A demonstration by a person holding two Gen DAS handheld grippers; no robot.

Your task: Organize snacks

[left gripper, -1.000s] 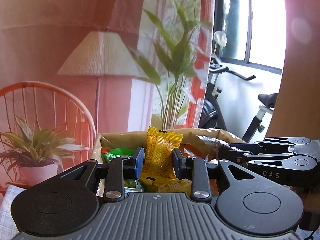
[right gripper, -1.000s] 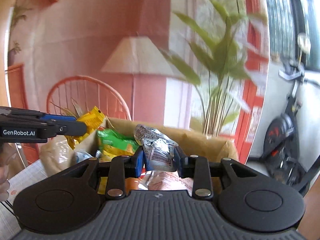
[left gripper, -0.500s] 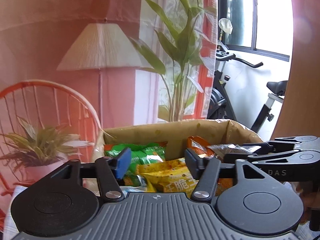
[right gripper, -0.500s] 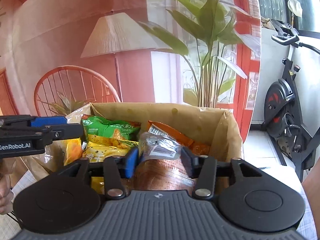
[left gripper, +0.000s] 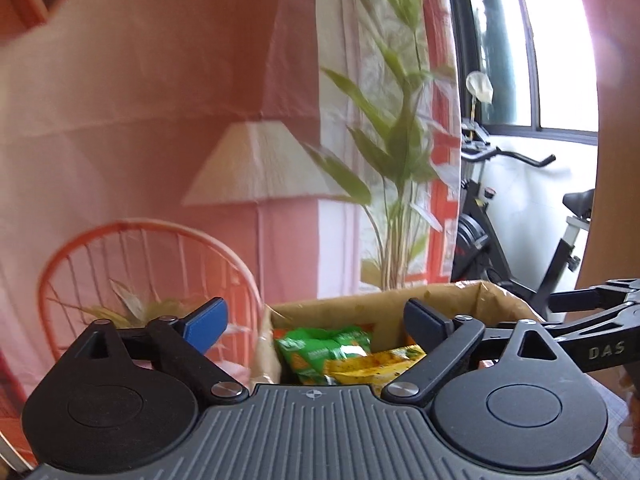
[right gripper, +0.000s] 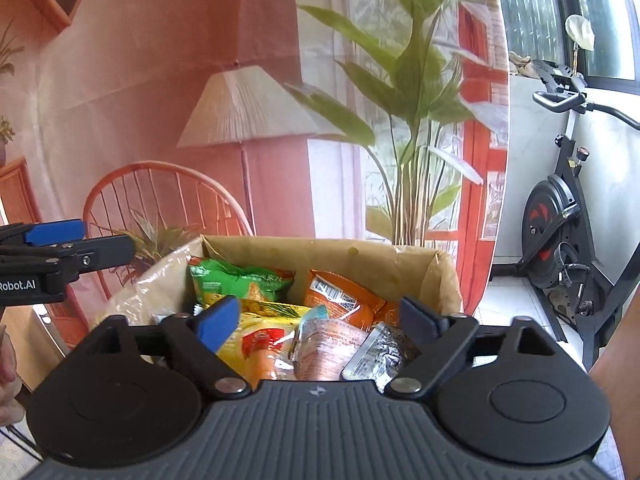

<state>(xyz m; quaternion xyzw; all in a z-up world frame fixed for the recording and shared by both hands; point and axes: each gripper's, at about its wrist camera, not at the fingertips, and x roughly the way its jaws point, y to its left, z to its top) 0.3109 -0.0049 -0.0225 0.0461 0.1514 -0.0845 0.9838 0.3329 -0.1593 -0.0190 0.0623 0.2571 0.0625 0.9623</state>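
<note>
A brown paper-lined box (right gripper: 320, 252) holds several snack packets: a green bag (right gripper: 236, 280), an orange packet (right gripper: 344, 296), a yellow packet (right gripper: 264, 316) and a silver packet (right gripper: 380, 354) at the near edge. My right gripper (right gripper: 318, 320) is open and empty just above the box. My left gripper (left gripper: 316, 316) is open and empty, near the box's left side (left gripper: 272, 344). The green bag (left gripper: 324, 344) and a yellow packet (left gripper: 376, 364) show between its fingers. The left gripper also shows at the left of the right wrist view (right gripper: 68, 248).
A printed backdrop with a lamp, chair and plant (right gripper: 408, 120) hangs behind the box. An exercise bike (right gripper: 560, 220) stands at the right. The right gripper's fingers show at the right of the left wrist view (left gripper: 592, 328).
Both grippers opened and let their packets fall into the box: the left the yellow-orange packet, the right the silver one. Both have since pulled back and up a little.
</note>
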